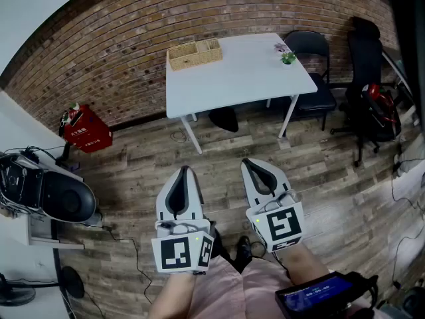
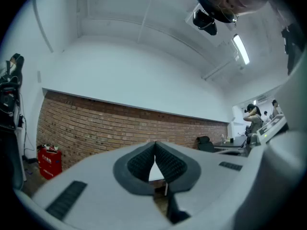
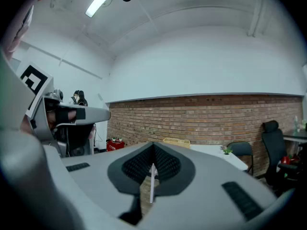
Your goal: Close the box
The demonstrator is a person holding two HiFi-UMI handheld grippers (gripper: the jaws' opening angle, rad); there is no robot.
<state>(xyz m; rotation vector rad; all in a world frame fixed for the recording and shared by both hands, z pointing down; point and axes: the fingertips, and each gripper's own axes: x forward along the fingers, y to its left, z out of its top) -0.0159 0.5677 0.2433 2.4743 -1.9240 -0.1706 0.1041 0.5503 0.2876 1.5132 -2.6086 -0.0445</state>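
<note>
While left claw (image 1: pixel 184 172), right claw (image 1: pixel 248 163) sit shut, red case (image 1: pixel 89 133) lettering illegible

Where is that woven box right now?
In the head view the woven box sits on the white table, far left corner, near the brick wall; a small plant stands at the far right.

Counter (image 1: pixel 246 78): white, rectangular, on slim white legs, standing at the far side of the room.
On it: woven box (image 1: pixel 194 54), open-topped, at the far left corner; small potted plant (image 1: pixel 287 58) at the far right edge, well apart from the box. The rest of the top is bare.
Floor (image 1: pixel 139 171): dark wood planks.
On it: red case (image 1: pixel 88 131), far left; black bag (image 1: pixel 224 119), under the counter; dark folding chair (image 1: pixel 313 78), just right of the counter; black cable (image 1: pixel 129 244), trailing near left.
</note>
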